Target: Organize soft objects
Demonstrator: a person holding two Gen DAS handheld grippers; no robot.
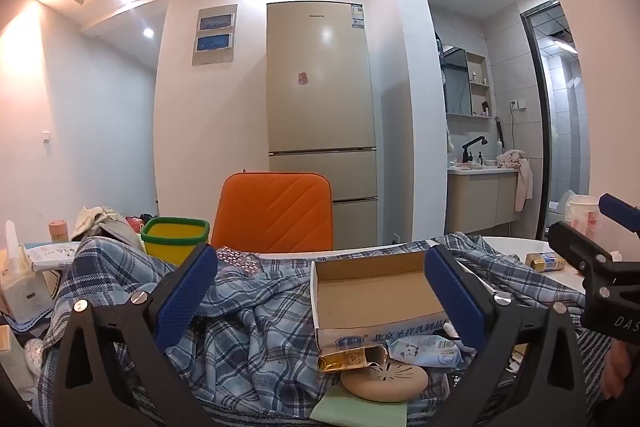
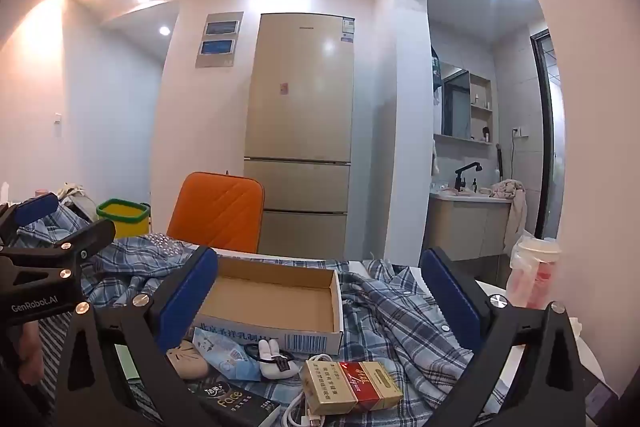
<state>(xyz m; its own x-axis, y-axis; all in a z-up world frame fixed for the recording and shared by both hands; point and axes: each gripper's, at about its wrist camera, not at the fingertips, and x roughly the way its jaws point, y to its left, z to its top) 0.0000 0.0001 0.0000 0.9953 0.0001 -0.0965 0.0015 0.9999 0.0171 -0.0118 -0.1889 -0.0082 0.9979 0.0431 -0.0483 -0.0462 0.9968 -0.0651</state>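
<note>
A blue plaid shirt (image 1: 256,323) lies crumpled across the table; it also shows in the right wrist view (image 2: 404,315). An open, empty cardboard box (image 1: 372,291) sits on the shirt, also seen from the right wrist (image 2: 276,301). My left gripper (image 1: 320,291) is open and empty, hovering above the shirt and box. My right gripper (image 2: 318,291) is open and empty above the box and shirt. A small white plush bunny (image 2: 274,357) and a blue tissue pack (image 2: 228,355) lie in front of the box.
A yellow bin with green rim (image 1: 176,237) and an orange chair back (image 1: 276,211) stand behind the table. Cigarette packs (image 2: 352,387), a round beige disc (image 1: 384,381), a black "face" box (image 2: 236,401) and a white cable (image 2: 300,411) lie near me. A plastic cup (image 2: 534,275) stands at right.
</note>
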